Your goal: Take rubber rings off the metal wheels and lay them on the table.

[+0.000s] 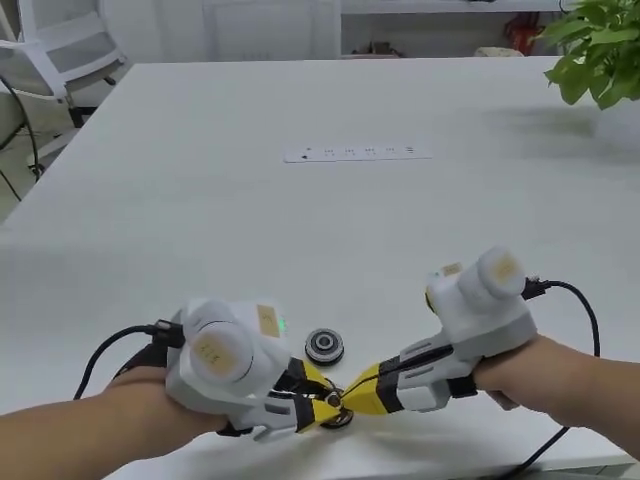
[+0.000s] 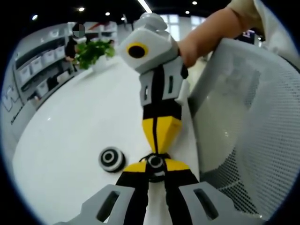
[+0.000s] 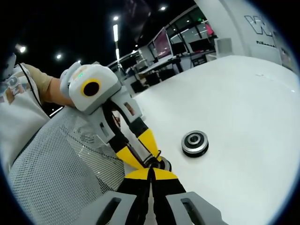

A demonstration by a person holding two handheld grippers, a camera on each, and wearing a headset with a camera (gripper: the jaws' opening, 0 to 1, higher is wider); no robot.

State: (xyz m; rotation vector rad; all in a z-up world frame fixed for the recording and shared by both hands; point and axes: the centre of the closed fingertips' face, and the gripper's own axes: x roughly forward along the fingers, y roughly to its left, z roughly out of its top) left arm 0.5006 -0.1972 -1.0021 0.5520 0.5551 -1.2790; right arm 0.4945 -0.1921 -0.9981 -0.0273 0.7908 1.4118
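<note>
A small metal wheel [image 1: 338, 417] with its black rubber ring is held just above the table's near edge, between the two yellow-tipped grippers. My left gripper [image 1: 318, 398] is shut on that wheel [image 2: 155, 165]. From the opposite side my right gripper [image 1: 350, 393] meets it, jaws pinched together on the thin black ring [image 2: 152, 155] at the wheel's rim. The right gripper [image 3: 151, 172] has its tips touching right by the wheel [image 3: 162, 164]. A second wheel [image 1: 324, 345] with its ring on lies flat on the table just beyond the tips, also seen as wheel [image 2: 111, 159] and wheel [image 3: 195, 143].
A white power strip [image 1: 357, 153] lies mid-table. A green plant [image 1: 598, 52] stands at the far right corner and chairs [image 1: 60, 50] at the far left. A mesh chair back [image 2: 243, 117] sits close behind the hands. Cables trail from both grippers over the table's [image 1: 200, 220] near edge.
</note>
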